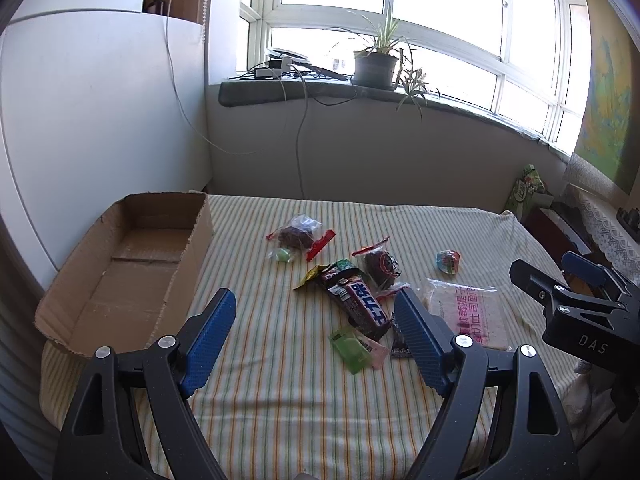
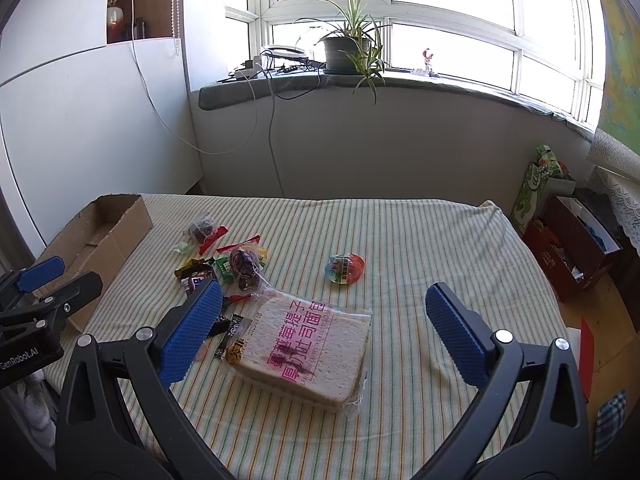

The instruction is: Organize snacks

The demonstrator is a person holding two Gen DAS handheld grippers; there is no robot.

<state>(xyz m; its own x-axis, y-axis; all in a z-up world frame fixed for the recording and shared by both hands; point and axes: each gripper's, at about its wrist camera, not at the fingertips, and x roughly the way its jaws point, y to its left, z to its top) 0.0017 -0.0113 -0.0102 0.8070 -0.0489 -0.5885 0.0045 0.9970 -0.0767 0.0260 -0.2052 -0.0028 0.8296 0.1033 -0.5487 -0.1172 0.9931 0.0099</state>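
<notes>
Beside the brown cardboard box (image 1: 120, 272), a cloth (image 2: 420, 240) is showing green-and-orange stripes; the bread packet (image 2: 308, 352) on it is bearing pink lettering.

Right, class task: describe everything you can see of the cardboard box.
The cardboard box is plain brown, long, shallow and open-topped, with rough torn rims. Nothing shows inside it, only its creased floor. It lies flat at the left edge of the striped cloth, apart from the snacks. Neither gripper touches it.
</notes>
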